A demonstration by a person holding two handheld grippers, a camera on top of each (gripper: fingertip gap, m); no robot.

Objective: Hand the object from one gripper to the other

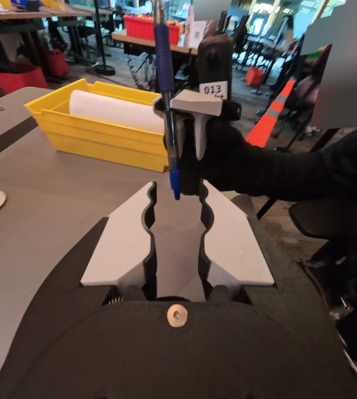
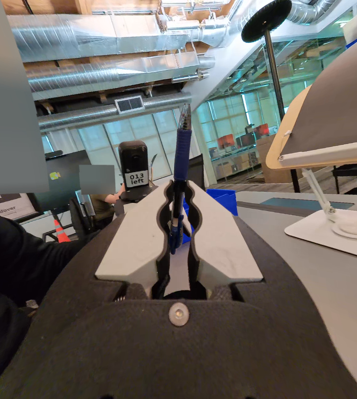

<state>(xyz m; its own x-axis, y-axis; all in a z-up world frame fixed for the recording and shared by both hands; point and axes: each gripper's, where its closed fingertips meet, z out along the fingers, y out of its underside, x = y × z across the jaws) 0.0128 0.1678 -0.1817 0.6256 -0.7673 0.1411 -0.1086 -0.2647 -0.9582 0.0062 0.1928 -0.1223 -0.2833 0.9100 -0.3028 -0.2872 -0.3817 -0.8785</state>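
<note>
In the left wrist view the left gripper (image 1: 176, 187) sits nearest, its two grey fingers (image 1: 127, 233) spread apart with bare table (image 1: 65, 205) showing between them and nothing in their grasp. Just past the fingertips hangs the pen (image 1: 168, 121), upright, its blue clicker end pointing down into the gap's mouth without touching either finger, its dark blue grip section rising above. The right gripper (image 1: 168, 105) holds the pen by its clear middle barrel, jaws clamped on it, and a black-gloved hand (image 1: 216, 151) carries that gripper from the right. Behind the pen a yellow bin (image 1: 99, 138) rests on the table with a white roll (image 1: 112, 112) lying in it. Farther off stand an orange cone (image 1: 270, 116) and a red crate (image 1: 145, 28) on another table. In the right wrist view the right gripper (image 2: 178, 190) has its jaws pressed on the pen (image 2: 181, 155), which sticks up past the fingertips against ceiling ducts (image 2: 91, 36). The left gripper's camera housing (image 2: 133, 162) shows beyond on the left, a blue bin (image 2: 223, 200) lies behind the fingers, and a white lamp base (image 2: 335, 228) sits on the table to the right.
</note>
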